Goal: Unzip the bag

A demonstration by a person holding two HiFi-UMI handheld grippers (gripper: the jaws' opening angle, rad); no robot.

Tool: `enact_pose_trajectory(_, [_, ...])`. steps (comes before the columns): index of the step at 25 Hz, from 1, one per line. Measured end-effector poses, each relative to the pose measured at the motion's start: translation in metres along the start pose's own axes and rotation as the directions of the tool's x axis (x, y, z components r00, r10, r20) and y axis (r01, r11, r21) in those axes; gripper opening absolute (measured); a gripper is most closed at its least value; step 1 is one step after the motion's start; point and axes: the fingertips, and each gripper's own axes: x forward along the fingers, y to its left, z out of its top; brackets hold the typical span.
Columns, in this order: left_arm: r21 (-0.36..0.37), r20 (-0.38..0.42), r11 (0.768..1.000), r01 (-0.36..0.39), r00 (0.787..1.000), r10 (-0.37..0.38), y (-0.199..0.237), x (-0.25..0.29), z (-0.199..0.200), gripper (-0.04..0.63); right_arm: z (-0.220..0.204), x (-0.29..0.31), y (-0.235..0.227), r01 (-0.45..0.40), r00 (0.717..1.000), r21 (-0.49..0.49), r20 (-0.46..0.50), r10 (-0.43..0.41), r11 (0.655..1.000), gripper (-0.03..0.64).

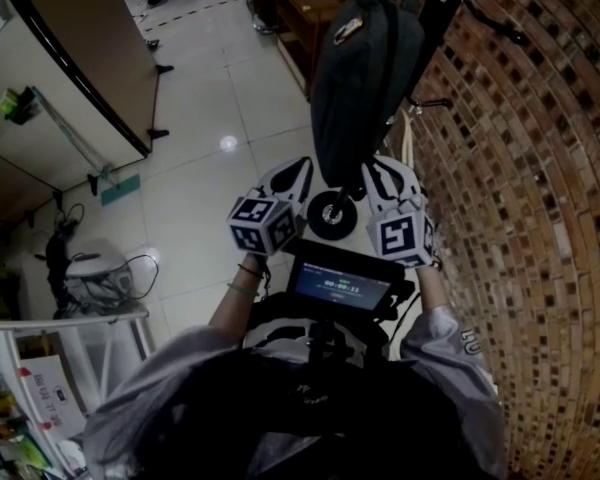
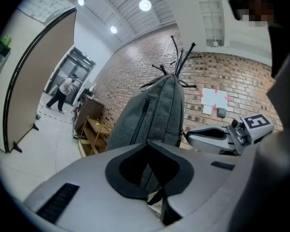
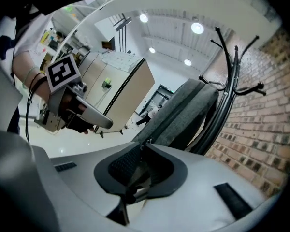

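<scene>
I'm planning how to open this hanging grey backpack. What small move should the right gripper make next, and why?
Probably guide the right gripper, jaws slightly apart at the bag's edge, to the pull of the dark zip: that zip on the grey fabric backpack looks fully closed, while the left gripper is shut on its lower fabric.

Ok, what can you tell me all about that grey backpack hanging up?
The backpack is dark grey, woven-looking fabric, hanging upright from a black coat rack beside the brick wall. A dark zipper runs down its front and looks closed. The left gripper and right gripper sit at its lower end; whether either pinches it is unclear.
</scene>
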Motion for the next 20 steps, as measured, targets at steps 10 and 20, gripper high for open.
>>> enact_pose_trajectory(10, [-0.001, -0.021, 1.000, 0.001, 1.000, -0.001, 0.002, -0.001, -0.007, 0.008, -0.032, -0.010, 0.019, 0.033, 0.999, 0.371, 0.006, -0.037, 0.928, 0.034])
enact_pose_trajectory(20, [0.013, -0.040, 1.000, 0.017, 0.999, -0.016, -0.002, 0.002, -0.009, 0.008, -0.057, -0.013, 0.014, 0.090, 0.994, 0.615, -0.006, -0.110, 0.783, 0.009])
